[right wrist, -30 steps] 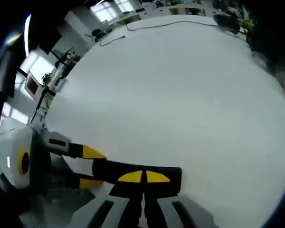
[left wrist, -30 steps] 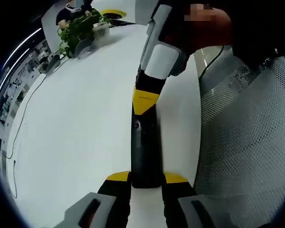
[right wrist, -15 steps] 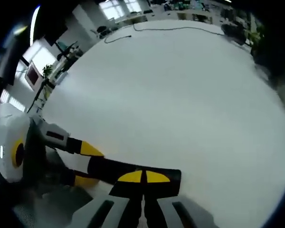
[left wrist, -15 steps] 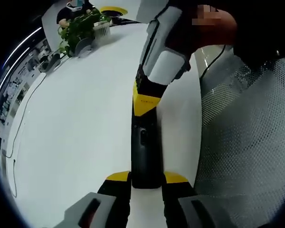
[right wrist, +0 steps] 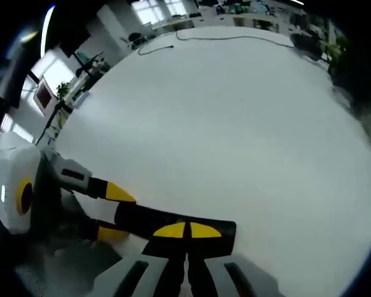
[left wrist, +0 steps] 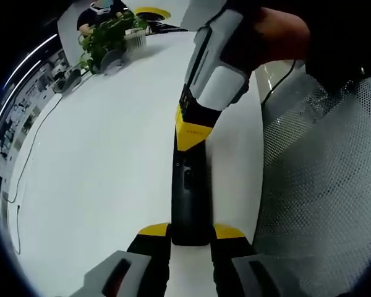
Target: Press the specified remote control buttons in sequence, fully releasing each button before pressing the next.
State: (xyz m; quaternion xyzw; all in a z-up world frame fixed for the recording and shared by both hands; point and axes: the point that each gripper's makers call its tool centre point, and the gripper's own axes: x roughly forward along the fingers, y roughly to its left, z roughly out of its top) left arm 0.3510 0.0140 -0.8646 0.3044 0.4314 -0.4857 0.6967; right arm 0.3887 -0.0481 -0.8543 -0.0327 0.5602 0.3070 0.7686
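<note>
A long black remote control (left wrist: 188,198) lies lengthwise over the white table (left wrist: 99,154). My left gripper (left wrist: 190,232) is shut on its near end, one yellow-tipped jaw on each side. My right gripper (left wrist: 191,133) comes down from above, held by a hand (left wrist: 278,31). Its jaws are shut and their yellow tips rest on the remote's far part. In the right gripper view, my right gripper (right wrist: 187,230) touches the remote (right wrist: 142,218) with its joined tips. The left gripper (right wrist: 115,213) grips the remote from the left.
A potted plant (left wrist: 108,34) stands at the table's far end, and a thin cable (left wrist: 25,167) runs along the left side. A grey mesh chair back (left wrist: 321,185) rises close on the right. Another cable (right wrist: 222,37) lies at the table's far edge.
The right gripper has shifted and tilted slightly over the remote's far part, with its tips staying on the remote. The left gripper's hold is unchanged.
</note>
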